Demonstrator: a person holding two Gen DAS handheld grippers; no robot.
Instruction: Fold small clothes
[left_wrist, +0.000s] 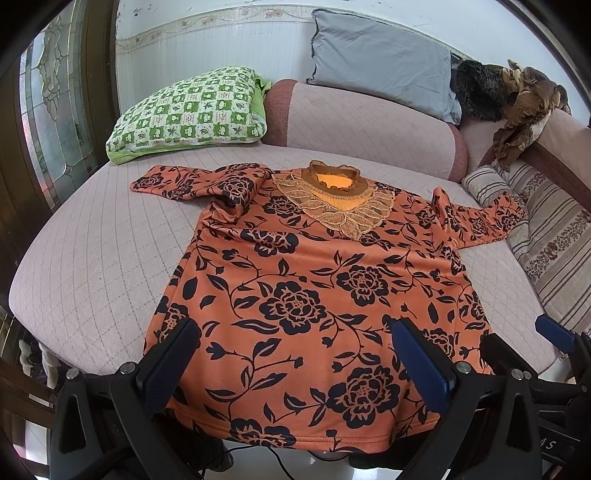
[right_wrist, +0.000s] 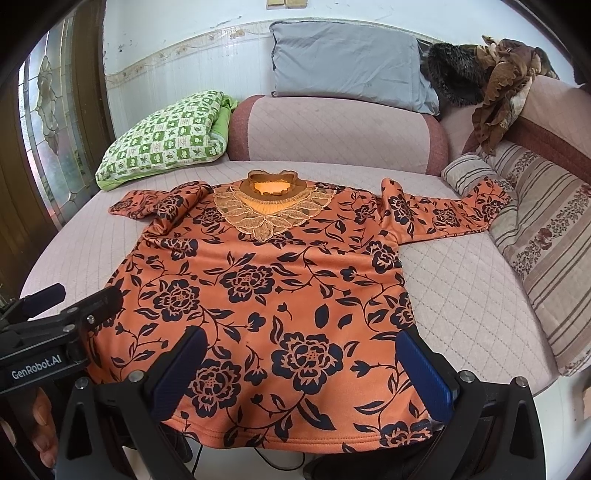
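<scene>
Shirt lay flat ahead, collar far, hem nearest. My left gripper and right gripper both gaped wide over hem, gripping nothing.

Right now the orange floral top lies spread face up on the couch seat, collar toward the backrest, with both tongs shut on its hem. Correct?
Not quite. The orange floral top does lie spread face up, collar toward the backrest, but both the left tongs and the right tongs are open over the hem, gripping nothing. Each wrist view shows its own fingers spread wide.
</scene>
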